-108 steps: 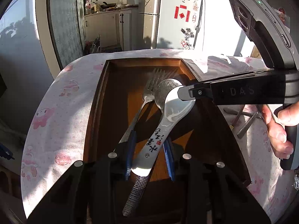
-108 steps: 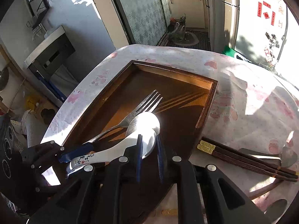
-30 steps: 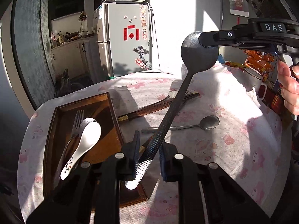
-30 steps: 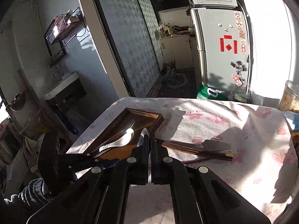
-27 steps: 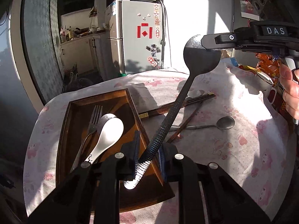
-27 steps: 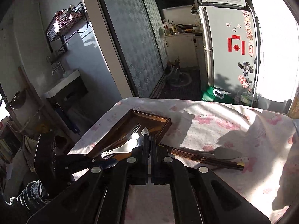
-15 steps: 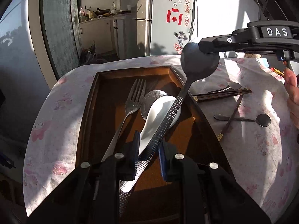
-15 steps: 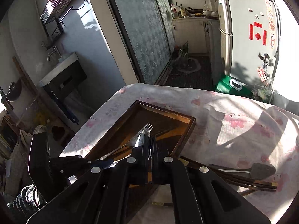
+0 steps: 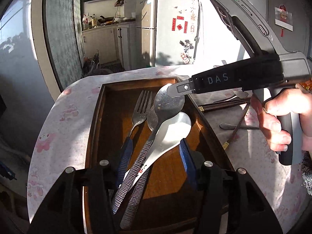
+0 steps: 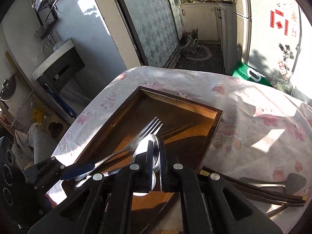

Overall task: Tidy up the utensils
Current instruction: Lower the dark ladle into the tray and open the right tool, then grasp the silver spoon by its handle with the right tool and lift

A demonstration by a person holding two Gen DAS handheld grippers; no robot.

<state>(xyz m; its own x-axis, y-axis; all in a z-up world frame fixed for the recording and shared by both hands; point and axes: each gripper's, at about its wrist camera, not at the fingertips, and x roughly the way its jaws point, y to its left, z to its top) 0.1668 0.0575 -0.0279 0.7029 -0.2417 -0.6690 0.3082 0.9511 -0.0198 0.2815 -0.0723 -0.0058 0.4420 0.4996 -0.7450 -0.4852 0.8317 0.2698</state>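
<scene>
Inside wooden tray (image 9: 93, 136): fork (image 9: 139, 111), white spoon (image 9: 171, 132), textured-handle metal spoon (image 9: 165, 103).

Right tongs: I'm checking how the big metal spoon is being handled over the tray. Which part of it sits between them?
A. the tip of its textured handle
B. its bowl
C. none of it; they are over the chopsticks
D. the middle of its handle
B: the right tongs pinch the bowl of the metal spoon above the wooden tray, while its textured handle runs down between the opening left tongs.
</scene>
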